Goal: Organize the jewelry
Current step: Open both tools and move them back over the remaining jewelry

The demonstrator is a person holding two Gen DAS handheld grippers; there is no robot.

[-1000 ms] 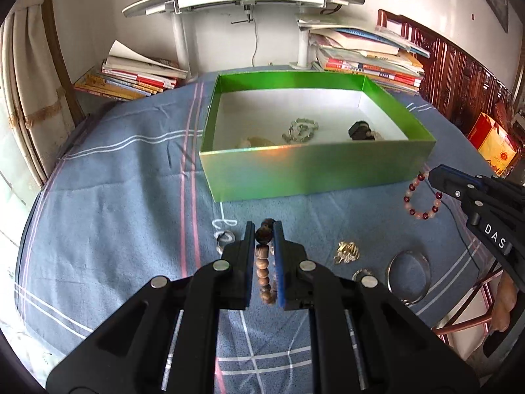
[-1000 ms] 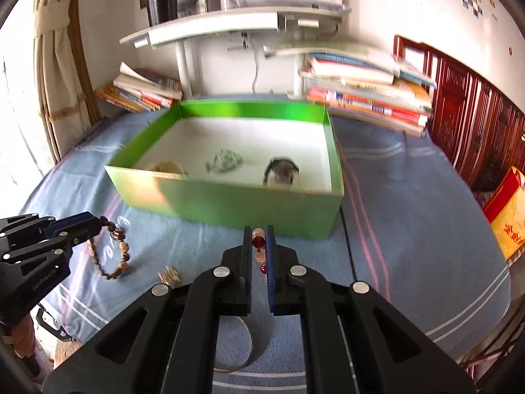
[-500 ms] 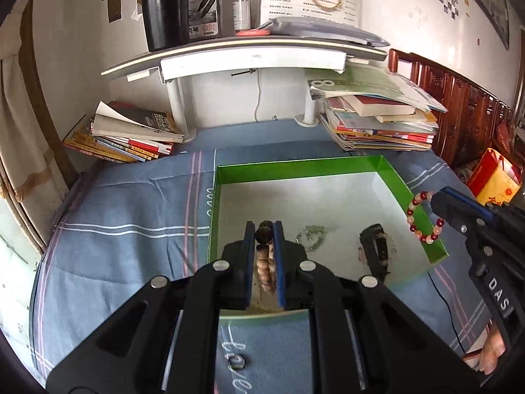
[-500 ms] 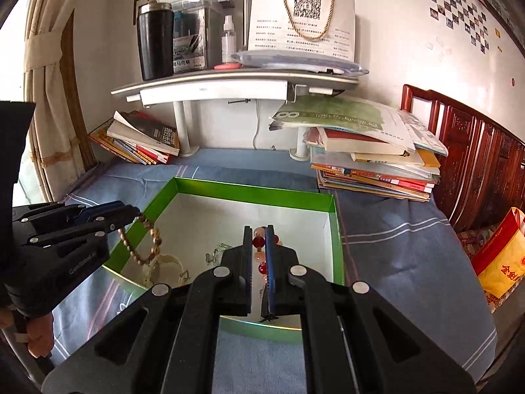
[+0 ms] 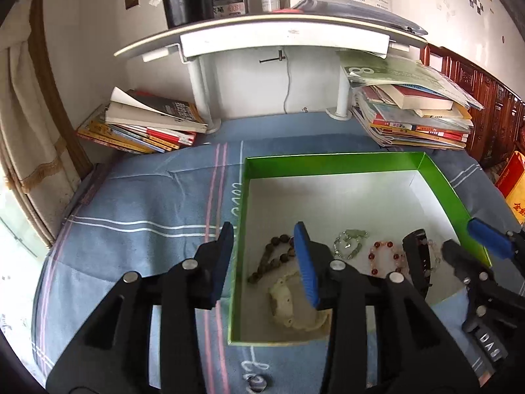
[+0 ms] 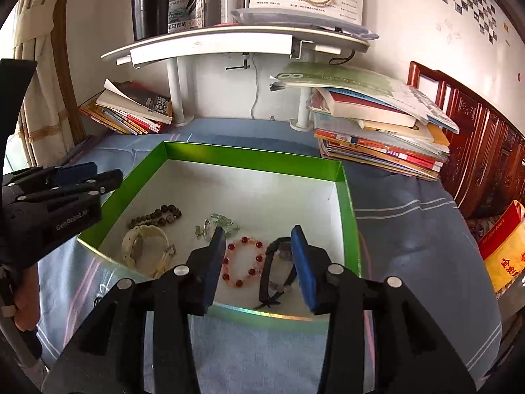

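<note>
A green box (image 5: 331,163) (image 6: 252,158) with a white floor stands on the blue cloth. Inside lie a brown bead bracelet (image 5: 272,257) (image 6: 157,215), a red bead bracelet (image 5: 384,257) (image 6: 242,264), a pale green piece (image 5: 349,246) (image 6: 218,223), a cream bangle (image 5: 288,305) (image 6: 144,252) and a black watch (image 5: 418,262) (image 6: 279,269). My left gripper (image 5: 264,259) is open and empty above the box's left wall. My right gripper (image 6: 259,262) is open and empty above the red bracelet and the watch.
Stacks of books (image 5: 147,128) (image 6: 377,138) lie behind the box under a white shelf (image 5: 282,32). A small silver ring (image 5: 257,381) lies on the cloth in front of the box. A red and yellow bag (image 6: 505,256) stands at the right.
Both grippers have opened and let go: the brown bracelet and the red bracelet now lie in the box. Both grippers have risen and moved over the box.
</note>
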